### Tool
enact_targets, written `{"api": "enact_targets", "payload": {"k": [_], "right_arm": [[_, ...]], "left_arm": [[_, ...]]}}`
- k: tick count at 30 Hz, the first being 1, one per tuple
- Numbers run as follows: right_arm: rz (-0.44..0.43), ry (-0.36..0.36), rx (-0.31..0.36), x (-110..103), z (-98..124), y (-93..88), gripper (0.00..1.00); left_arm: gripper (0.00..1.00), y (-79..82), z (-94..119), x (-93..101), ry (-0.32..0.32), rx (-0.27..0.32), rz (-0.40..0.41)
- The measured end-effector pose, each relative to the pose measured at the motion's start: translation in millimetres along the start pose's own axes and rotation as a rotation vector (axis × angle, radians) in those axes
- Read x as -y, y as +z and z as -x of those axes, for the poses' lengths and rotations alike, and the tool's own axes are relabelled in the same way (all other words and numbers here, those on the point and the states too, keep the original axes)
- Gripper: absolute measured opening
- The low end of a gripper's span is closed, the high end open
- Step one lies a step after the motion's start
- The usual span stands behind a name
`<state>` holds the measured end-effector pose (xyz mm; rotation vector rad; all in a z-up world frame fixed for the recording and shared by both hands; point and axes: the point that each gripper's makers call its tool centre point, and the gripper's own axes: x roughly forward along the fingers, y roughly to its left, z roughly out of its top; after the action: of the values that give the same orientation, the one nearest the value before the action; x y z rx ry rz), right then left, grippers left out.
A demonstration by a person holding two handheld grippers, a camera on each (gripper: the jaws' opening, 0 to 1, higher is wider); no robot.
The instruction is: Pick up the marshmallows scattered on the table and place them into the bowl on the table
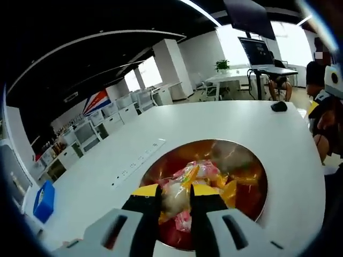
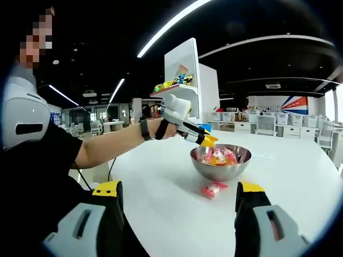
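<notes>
A marshmallow [image 1: 176, 197] is held in the left claw [image 1: 176, 199] over the bowl [image 2: 220, 170]. The right claw [image 2: 179, 194] is wide. If dropped carelessly, it could bounce out onto the tabletop [image 2: 300, 182].

I see a wrapped marshmallow [image 1: 176, 197] pinched in my left tongs [image 1: 176, 199] above the steel bowl [image 2: 220, 163] of marshmallows; another pink-wrapped one [image 2: 211, 190] lies between my right tongs [image 2: 179, 197].
</notes>
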<state>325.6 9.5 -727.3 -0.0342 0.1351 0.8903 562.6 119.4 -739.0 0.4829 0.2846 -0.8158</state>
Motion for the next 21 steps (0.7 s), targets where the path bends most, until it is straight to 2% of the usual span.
{"api": "enact_targets", "payload": {"k": [7,14,18,20,21], "right_arm": [[0.003,0.001,0.001,-0.2,-0.4,0.4,0.81],[0.001,0.000,-0.001,0.5,0.2,0.0,0.81],[-0.002,0.001,0.006,0.3,-0.3,1.1,0.81],[0.001,0.001,0.003,-0.1,-0.6,0.5,0.81],[0.001,0.002,0.002,-0.5,-0.8,0.4,0.81]], "left_arm": [[0.20,2.7,1.6,6.3,-0.015,0.010,-0.017],[0.22,6.4,2.1,4.2,-0.019,0.025,-0.012],[0.31,10.5,0.8,2.7,-0.016,0.047,0.015],[0.42,14.8,-0.5,-1.4,0.000,0.075,0.038],[0.52,18.4,-1.6,-2.5,0.004,0.098,0.073]]}}
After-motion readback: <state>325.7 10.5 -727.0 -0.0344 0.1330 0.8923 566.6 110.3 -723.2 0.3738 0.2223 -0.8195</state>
